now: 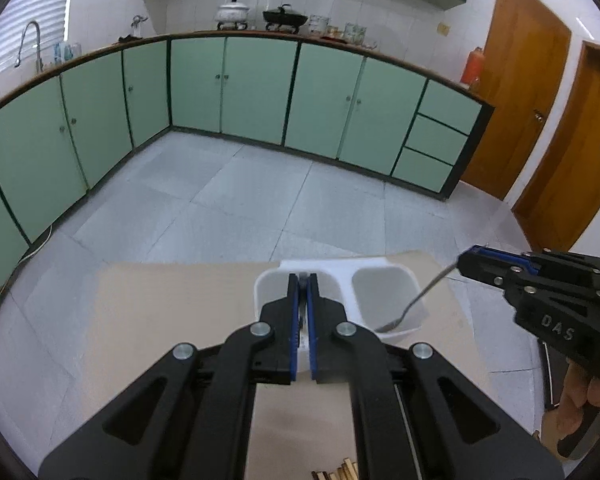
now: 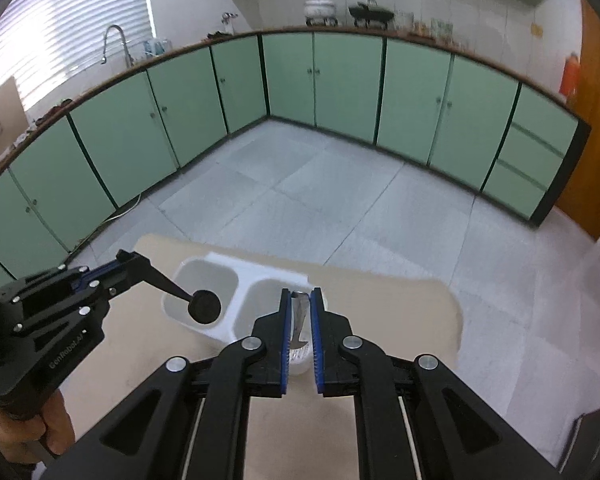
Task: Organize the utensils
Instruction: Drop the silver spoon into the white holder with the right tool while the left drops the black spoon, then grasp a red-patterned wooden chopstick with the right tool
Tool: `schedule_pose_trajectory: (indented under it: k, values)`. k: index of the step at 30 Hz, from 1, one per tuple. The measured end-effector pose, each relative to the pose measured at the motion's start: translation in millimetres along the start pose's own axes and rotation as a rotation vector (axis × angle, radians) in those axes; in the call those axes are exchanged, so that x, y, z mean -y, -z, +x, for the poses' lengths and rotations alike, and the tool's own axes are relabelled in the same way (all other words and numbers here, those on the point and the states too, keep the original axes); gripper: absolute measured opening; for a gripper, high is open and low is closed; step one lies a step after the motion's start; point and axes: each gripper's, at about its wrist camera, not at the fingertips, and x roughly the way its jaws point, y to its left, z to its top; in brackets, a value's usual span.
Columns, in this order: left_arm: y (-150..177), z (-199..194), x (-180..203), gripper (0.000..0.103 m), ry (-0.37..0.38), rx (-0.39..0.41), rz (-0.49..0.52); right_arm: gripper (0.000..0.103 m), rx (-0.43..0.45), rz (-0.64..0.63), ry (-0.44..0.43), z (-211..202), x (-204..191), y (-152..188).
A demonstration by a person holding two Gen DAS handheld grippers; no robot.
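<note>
A white two-compartment utensil holder [image 1: 342, 276] [image 2: 236, 276] stands at the far edge of a beige table. My left gripper [image 1: 302, 280] [image 2: 134, 264] is shut on a black spoon [image 2: 202, 306], its round bowl hanging over the holder's left compartment. My right gripper [image 2: 300, 296] [image 1: 466, 258] is shut on a metal spoon [image 1: 414, 304] [image 2: 299, 320], whose bowl dips into the right compartment.
Wooden chopsticks [image 1: 338, 472] lie at the table's near edge. Beyond the table [image 2: 380, 312] is a tiled floor, green cabinets [image 1: 256, 88] and wooden doors [image 1: 520, 92] at the right.
</note>
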Motion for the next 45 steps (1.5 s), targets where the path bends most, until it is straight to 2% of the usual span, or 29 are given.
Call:
schedule_pose_trajectory:
  k: [1, 5, 7, 8, 12, 14, 15, 17, 18, 20, 22, 23, 25, 27, 30, 33, 38, 42, 45]
  values:
    - [2.5, 0.9, -2.0, 0.006, -0.001, -0.003, 0.000, 0.011, 0.003, -0.002, 0.001, -0.2, -0.5, 1.3]
    - [9.7, -13.4, -4.6, 0.029, -0.014, 0.010, 0.015, 0.015, 0.023, -0.001, -0.007, -15.6, 0.5, 11.5]
    - [12.9, -33.2, -7.0, 0.029, -0.009, 0.031, 0.018, 0.015, 0.051, -0.009, -0.017, -34.0, -0.1, 21.9]
    - [15.7, -42.5, -9.4, 0.032, -0.003, 0.040, 0.014, 0.015, 0.061, -0.007, -0.026, -40.9, 0.1, 26.3]
    - [43.2, -91.2, -17.6, 0.045, -0.010, 0.091, 0.020, 0.017, 0.126, 0.002, -0.071, -87.6, -1.3, 79.1]
    - [74.6, -116.7, -22.0, 0.053, -0.015, 0.110, 0.020, 0.018, 0.150, 0.002, -0.081, -104.4, -4.3, 113.3]
    - [94.9, -128.4, -24.2, 0.054, -0.024, 0.114, 0.022, 0.018, 0.162, -0.003, -0.084, -114.2, -7.8, 145.0]
    - [136.7, -147.6, -23.8, 0.056, -0.053, 0.130, 0.043, 0.018, 0.168, -0.015, -0.075, -123.1, -14.1, 187.3]
    - [156.0, -153.9, -23.0, 0.058, -0.067, 0.131, 0.056, 0.018, 0.168, -0.017, -0.062, -126.8, -19.1, 221.3]
    - [205.8, -166.7, -23.2, 0.060, -0.071, 0.118, 0.050, 0.018, 0.147, 0.003, -0.072, -126.9, -25.3, 269.0]
    - [238.9, -172.0, -23.7, 0.060, -0.053, 0.091, 0.027, 0.018, 0.122, -0.001, -0.074, -126.1, -38.3, 316.3]
    - [265.0, -175.6, -21.9, 0.060, -0.046, 0.072, 0.021, 0.018, 0.112, -0.009, -0.079, -124.9, -45.4, 337.0]
    - [297.5, -179.1, -21.1, 0.060, -0.036, 0.049, 0.000, 0.018, 0.080, -0.018, -0.088, -119.8, -58.2, 369.1]
    - [319.2, -179.0, -20.4, 0.060, -0.031, 0.030, -0.015, 0.018, 0.052, -0.035, -0.108, -112.3, -71.5, 390.5]
    - [346.2, -177.1, -12.4, 0.060, -0.015, 0.000, -0.016, 0.018, 0.067, -0.087, -0.108, -107.9, -89.4, 401.9]
    - [362.5, -176.4, -7.5, 0.060, -0.007, -0.006, -0.009, 0.018, 0.063, -0.087, -0.113, -99.6, -93.7, 398.1]
    - [371.2, -166.4, -1.0, 0.060, 0.001, -0.028, 0.006, 0.017, 0.051, -0.114, -0.120, -88.9, -94.0, 397.7]
    - [379.9, -153.8, 13.7, 0.060, 0.001, -0.053, 0.047, 0.007, 0.061, -0.124, -0.100, -89.6, -88.9, 399.5]
    - [382.0, -143.6, 23.9, 0.060, 0.005, -0.070, 0.065, 0.006, 0.066, -0.098, -0.096, -92.0, -76.9, 399.9]
